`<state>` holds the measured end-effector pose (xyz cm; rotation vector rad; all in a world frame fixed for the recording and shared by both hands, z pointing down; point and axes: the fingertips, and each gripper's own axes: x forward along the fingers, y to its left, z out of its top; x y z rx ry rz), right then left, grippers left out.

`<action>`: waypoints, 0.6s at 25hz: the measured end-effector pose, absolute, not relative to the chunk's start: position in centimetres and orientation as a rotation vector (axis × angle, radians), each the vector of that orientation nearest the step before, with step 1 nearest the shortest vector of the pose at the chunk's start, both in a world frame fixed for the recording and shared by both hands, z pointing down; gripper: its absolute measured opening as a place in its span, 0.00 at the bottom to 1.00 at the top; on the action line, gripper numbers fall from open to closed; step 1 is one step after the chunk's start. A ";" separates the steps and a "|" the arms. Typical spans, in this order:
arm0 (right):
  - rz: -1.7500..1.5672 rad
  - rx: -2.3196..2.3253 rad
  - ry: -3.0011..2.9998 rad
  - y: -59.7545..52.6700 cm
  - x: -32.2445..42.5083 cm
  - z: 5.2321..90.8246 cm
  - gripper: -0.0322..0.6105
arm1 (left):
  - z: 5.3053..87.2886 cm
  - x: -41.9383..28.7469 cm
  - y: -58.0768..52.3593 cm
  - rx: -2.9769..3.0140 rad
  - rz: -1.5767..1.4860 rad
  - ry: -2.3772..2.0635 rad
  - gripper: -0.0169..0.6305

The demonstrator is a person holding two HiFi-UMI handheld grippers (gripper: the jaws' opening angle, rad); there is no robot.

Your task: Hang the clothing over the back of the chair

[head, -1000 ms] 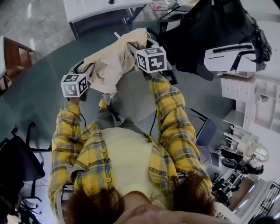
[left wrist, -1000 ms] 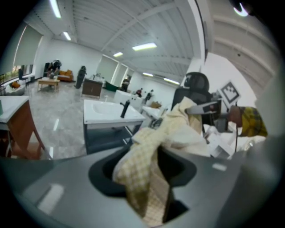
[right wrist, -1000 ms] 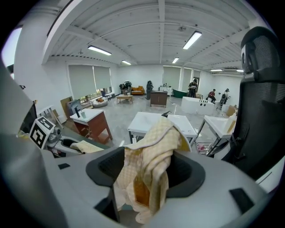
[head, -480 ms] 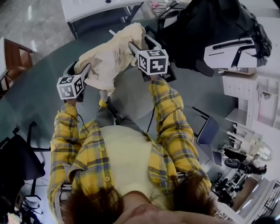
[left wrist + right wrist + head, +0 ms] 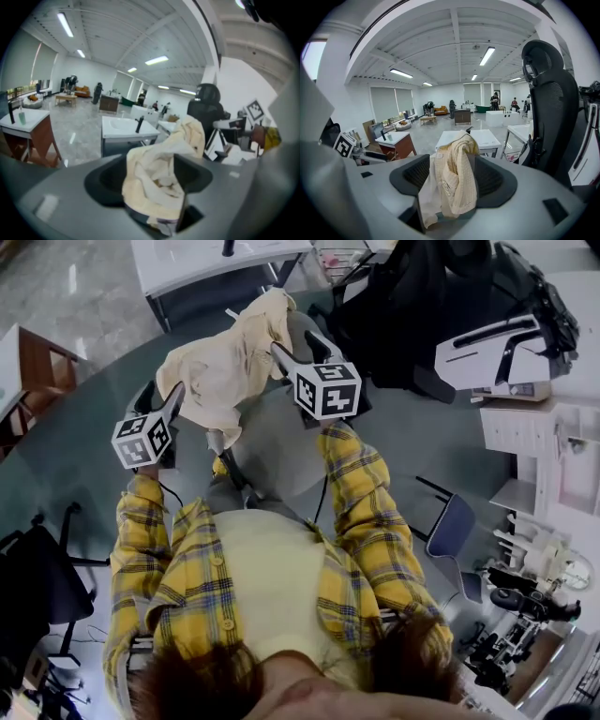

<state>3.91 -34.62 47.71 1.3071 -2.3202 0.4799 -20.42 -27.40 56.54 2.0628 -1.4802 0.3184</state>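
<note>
Cream knit wadded and pinched in the left gripper (image 5: 154,185), jaws just opened wider around it; garment (image 5: 220,367) slung aloft from there across to the right gripper (image 5: 450,183), clamped on another fold, jaws likewise just eased apart; black mesh office chair (image 5: 553,108) off to the right, probably the target, back not yet reached. Probable trouble: further slackening of either bite, letting a corner slip and the lot sag floorward; or bunched folds landing lopsided on the chair back and sliding off
</note>
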 end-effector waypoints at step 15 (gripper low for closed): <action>0.542 1.289 -2.389 -28.1 5.7 46.6 0.46 | 47.9 -13.8 -23.0 2.216 0.084 -1.364 0.44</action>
